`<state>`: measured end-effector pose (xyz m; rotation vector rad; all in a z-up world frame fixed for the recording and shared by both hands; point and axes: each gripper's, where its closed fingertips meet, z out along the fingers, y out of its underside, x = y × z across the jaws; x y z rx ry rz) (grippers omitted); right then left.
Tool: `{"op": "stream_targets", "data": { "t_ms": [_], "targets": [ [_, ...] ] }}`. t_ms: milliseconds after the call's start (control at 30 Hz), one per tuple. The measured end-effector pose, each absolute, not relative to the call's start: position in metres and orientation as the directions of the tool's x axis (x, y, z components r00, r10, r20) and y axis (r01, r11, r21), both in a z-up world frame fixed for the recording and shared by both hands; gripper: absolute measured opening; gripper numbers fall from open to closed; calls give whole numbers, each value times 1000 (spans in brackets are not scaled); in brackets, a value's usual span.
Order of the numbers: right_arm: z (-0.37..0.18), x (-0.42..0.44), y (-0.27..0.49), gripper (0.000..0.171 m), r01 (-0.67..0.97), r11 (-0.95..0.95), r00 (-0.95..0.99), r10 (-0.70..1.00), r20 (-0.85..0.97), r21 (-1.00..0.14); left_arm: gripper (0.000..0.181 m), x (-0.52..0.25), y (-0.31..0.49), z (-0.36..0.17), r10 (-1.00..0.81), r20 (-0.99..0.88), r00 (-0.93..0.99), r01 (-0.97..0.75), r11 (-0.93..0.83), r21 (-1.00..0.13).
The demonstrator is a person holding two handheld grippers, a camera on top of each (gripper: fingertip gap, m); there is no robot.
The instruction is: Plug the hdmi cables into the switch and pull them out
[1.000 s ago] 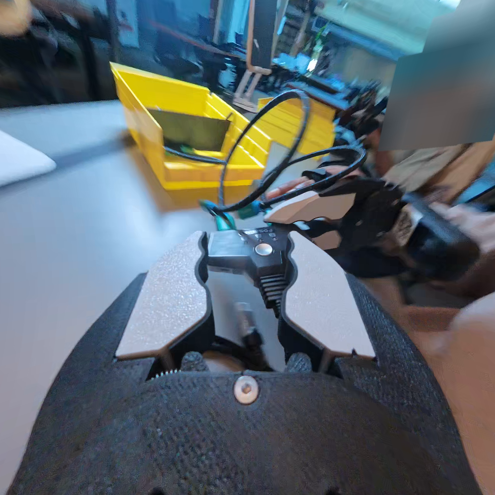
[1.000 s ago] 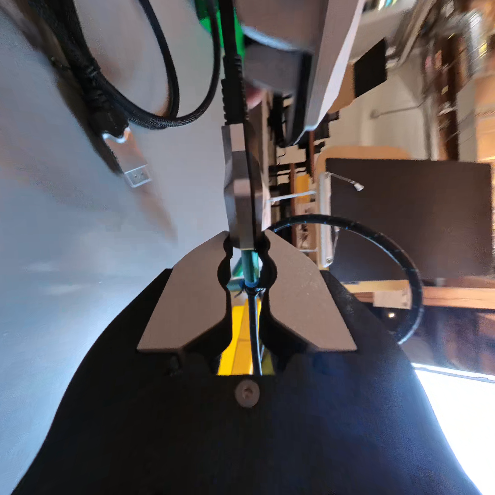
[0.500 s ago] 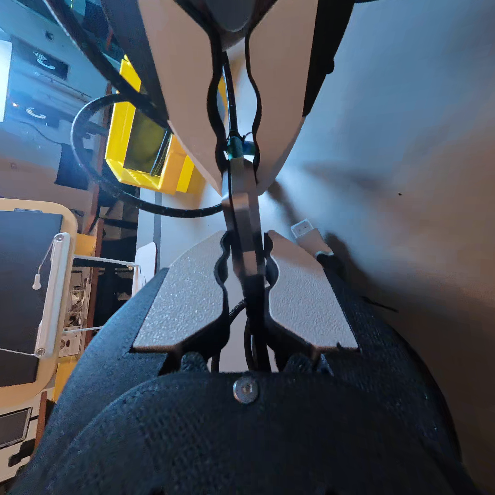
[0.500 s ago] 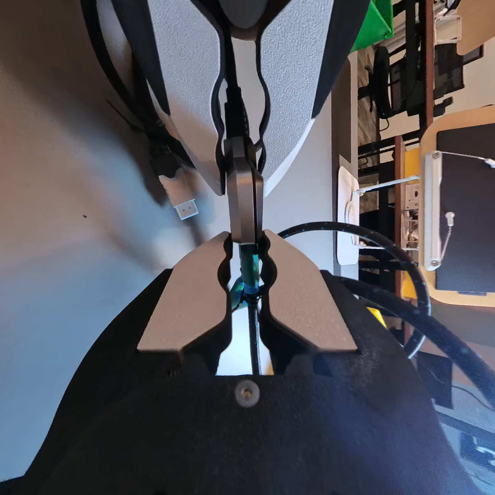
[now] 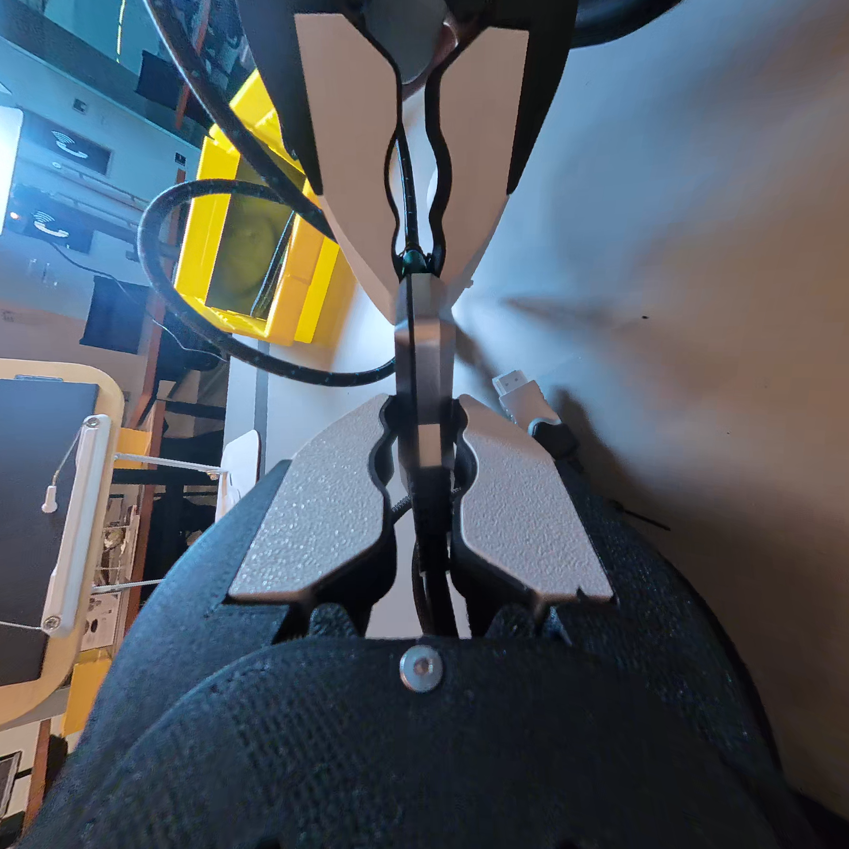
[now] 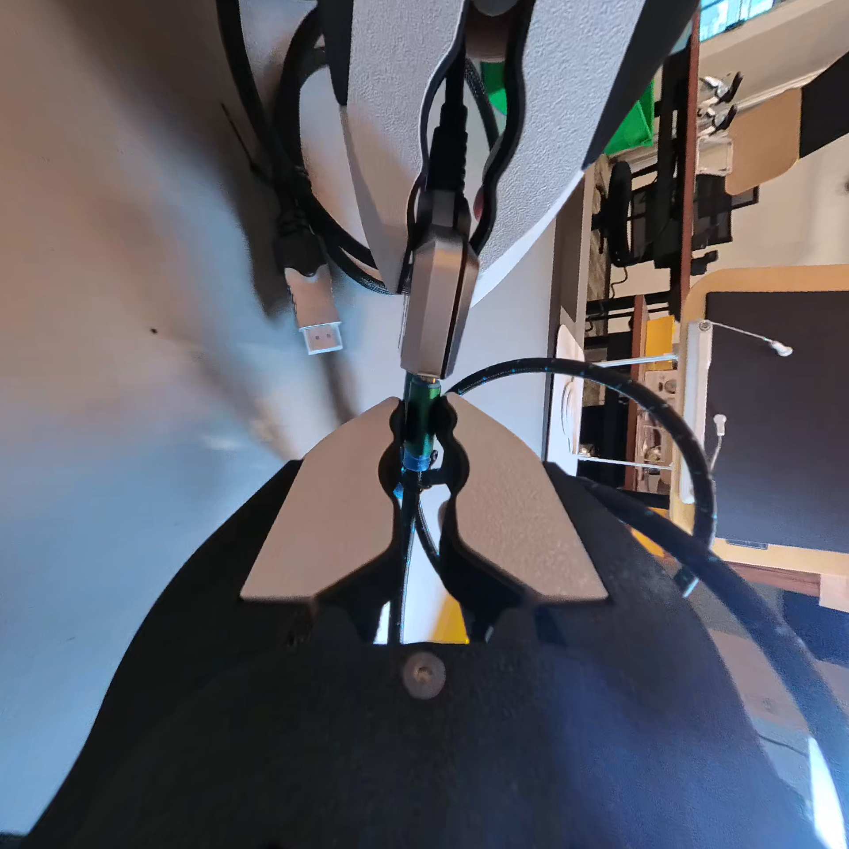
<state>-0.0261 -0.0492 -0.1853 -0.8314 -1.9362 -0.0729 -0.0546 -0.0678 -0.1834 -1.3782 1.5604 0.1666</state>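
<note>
Since half a second ago, both tools have drawn slightly apart. Left tool (image 5: 420,441) clamps the slim grey metal switch (image 5: 420,367) above the table (image 5: 689,229); right tool (image 6: 420,432) pinches the green-collared black braided HDMI cable plug (image 6: 420,420), apparently mid-extraction. Next: a straight pull.

Grey table (image 5: 689,229) under warm side light. Yellow bins (image 5: 285,294) at its far edge. Beyond, dark panel in pale wooden frame (image 6: 776,413), black chair (image 6: 620,216), green sheet (image 6: 634,124).
</note>
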Motion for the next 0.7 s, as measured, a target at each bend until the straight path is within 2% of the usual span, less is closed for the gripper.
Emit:
{"op": "stream_targets", "data": {
  "t_ms": [33,100,167,200,233,300,367,467,567,633,700],
  "targets": [
    [-185,-25,-49,13,585,754,-284,534,796,-297,23,-54,-68,-183,-663,-732,154,-807,343,-480],
    [-185,-23,-43,12,620,730,-293,555,779,-287,23,-57,-66,-181,-665,-730,158,-816,328,-475],
    [-199,7,1,12,754,650,-333,509,793,-100,23,-81,-57,-176,-642,-742,191,-848,274,-455],
    [-202,17,10,12,761,630,-299,554,777,-157,23,-98,-51,-170,-638,-726,256,-843,221,-491],
    [-197,21,10,12,739,614,-237,621,747,-277,23,-115,-48,-165,-639,-700,320,-825,175,-538],
    [-158,23,13,12,656,574,-58,685,726,-490,23,-141,-45,-158,-632,-645,429,-771,115,-626],
    [-113,27,20,12,571,549,75,705,705,-610,23,-152,-45,-155,-623,-602,500,-706,110,-700],
    [-67,37,57,12,545,484,211,711,670,-685,23,-148,-49,-153,-643,-556,526,-645,125,-754],
    [-53,41,111,12,552,317,305,784,541,-771,23,-139,-52,-150,-645,-561,519,-636,147,-757],
    [-57,46,157,13,583,195,399,777,487,-789,23,-134,-54,-149,-645,-565,515,-629,164,-760],
    [-95,55,193,14,654,-58,469,814,344,-755,23,-131,-56,-150,-644,-568,512,-626,173,-760]
  ]
}}
